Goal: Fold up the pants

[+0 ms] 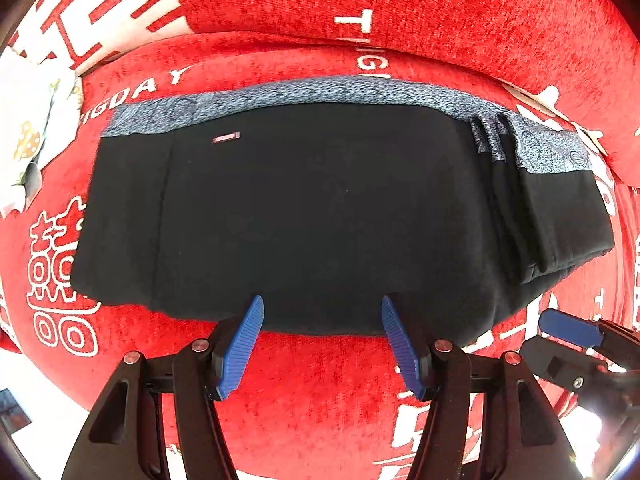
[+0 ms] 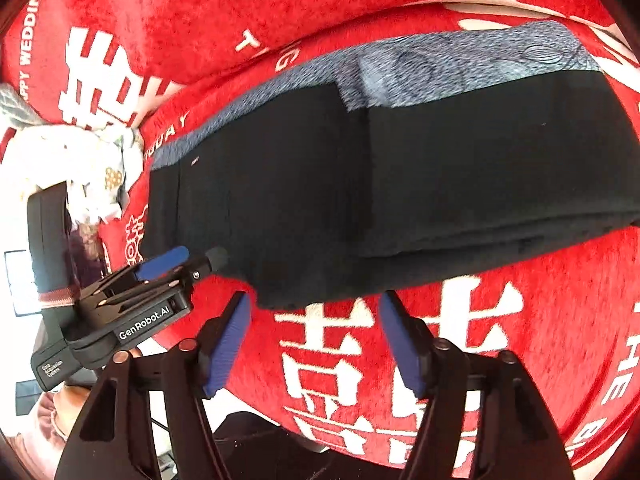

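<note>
Pants (image 1: 320,208) folded, long axis left-right, grey waistband along far edge

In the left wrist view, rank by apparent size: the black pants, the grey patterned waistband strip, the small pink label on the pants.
1. Black pants, largest by far.
2. Grey patterned waistband strip, a long narrow band along the far edge.
3. Pink label, tiny.

Red blanket (image 1: 320,392) with white lettering — white floral cloth (image 1: 28,136) beside.
</note>
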`<control>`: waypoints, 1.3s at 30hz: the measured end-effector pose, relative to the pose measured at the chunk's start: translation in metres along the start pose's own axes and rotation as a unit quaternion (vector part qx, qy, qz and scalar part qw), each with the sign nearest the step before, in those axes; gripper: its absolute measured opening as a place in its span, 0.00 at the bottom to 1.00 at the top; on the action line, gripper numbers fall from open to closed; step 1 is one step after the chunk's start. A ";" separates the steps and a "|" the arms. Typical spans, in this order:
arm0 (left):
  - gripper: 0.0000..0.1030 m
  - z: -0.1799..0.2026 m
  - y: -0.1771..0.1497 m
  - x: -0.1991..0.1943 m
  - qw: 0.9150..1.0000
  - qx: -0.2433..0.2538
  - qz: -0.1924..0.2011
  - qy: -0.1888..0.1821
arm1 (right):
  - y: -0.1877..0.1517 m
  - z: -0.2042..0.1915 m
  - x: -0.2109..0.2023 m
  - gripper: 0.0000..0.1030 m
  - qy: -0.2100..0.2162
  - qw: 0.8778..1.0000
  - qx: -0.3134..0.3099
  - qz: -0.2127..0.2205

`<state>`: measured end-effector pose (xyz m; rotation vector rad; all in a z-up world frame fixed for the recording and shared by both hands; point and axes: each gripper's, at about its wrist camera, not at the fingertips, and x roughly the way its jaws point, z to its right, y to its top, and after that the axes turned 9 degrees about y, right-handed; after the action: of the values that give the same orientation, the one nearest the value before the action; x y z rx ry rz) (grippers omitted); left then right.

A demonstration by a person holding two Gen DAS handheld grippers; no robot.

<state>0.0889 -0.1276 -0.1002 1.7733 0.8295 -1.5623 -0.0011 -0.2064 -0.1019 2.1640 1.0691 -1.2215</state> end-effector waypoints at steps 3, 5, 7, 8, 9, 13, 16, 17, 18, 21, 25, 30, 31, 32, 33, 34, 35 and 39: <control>0.61 -0.001 -0.003 -0.001 1.000 -0.005 -0.006 0.005 | -0.002 -0.009 0.007 0.72 -0.007 1.000 -0.005 -0.011; 0.62 -0.011 -0.008 -0.001 1.000 -0.012 -0.002 0.006 | -0.003 -0.015 0.011 0.74 -0.007 1.000 -0.014 -0.020; 0.85 -0.020 -0.013 -0.001 1.000 -0.021 0.001 0.006 | -0.003 -0.021 0.016 0.75 -0.012 0.999 -0.018 -0.024; 0.92 -0.024 -0.015 -0.005 1.000 -0.027 0.005 0.004 | -0.003 -0.023 0.017 0.77 -0.013 0.999 -0.020 -0.026; 0.92 -0.029 -0.018 -0.006 0.999 -0.031 0.008 0.003 | -0.003 -0.026 0.019 0.77 -0.015 0.999 -0.022 -0.028; 0.92 -0.048 -0.028 -0.005 0.999 -0.038 -0.003 -0.001 | -0.003 -0.038 0.024 0.79 -0.031 0.999 -0.034 -0.029; 0.92 -0.060 -0.036 -0.002 0.999 -0.051 -0.015 -0.001 | -0.003 -0.046 0.027 0.88 -0.058 0.997 -0.051 -0.024; 0.92 -0.065 -0.038 0.000 0.998 -0.057 -0.017 -0.002 | -0.004 -0.049 0.026 0.97 -0.077 0.995 -0.064 -0.017; 0.92 -0.071 -0.041 0.001 0.998 -0.063 -0.020 -0.002 | -0.004 -0.053 0.025 1.00 -0.098 0.992 -0.082 -0.010; 0.92 -0.092 -0.050 0.006 0.996 -0.079 -0.030 -0.006 | -0.003 -0.056 0.023 1.00 -0.128 0.986 -0.107 -0.005; 0.92 -0.119 -0.061 0.012 0.994 -0.100 -0.039 -0.008 | 0.009 -0.040 0.014 1.00 -0.130 0.989 -0.072 0.002; 0.92 -0.147 -0.064 0.017 0.993 -0.110 -0.041 -0.003 | 0.035 -0.027 0.010 1.00 -0.156 0.986 -0.053 0.039; 0.92 -0.153 -0.064 0.018 0.993 -0.111 -0.043 -0.004 | 0.042 -0.023 0.012 1.00 -0.159 0.985 -0.050 0.045; 0.92 -0.158 -0.065 0.020 0.993 -0.112 -0.046 -0.005 | 0.049 -0.019 0.019 1.00 -0.164 0.984 -0.045 0.044; 0.92 -0.163 -0.067 0.021 0.992 -0.114 -0.049 -0.005 | 0.055 -0.015 0.027 1.00 -0.167 0.985 -0.039 0.035; 0.92 -0.167 -0.068 0.021 0.992 -0.116 -0.049 -0.005 | 0.060 -0.012 0.039 1.00 -0.167 0.986 -0.026 0.014; 0.92 -0.171 -0.068 0.022 0.992 -0.117 -0.049 -0.005 | 0.061 -0.013 0.043 1.00 -0.166 0.986 -0.022 0.008; 0.92 -0.182 -0.068 0.025 0.991 -0.123 -0.051 -0.006 | 0.051 -0.045 0.050 1.00 -0.170 0.982 -0.085 -0.006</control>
<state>0.1471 0.0593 -0.1098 1.5660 1.0733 -1.4625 0.0782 -0.1863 -0.1216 1.7439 0.9996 -1.3893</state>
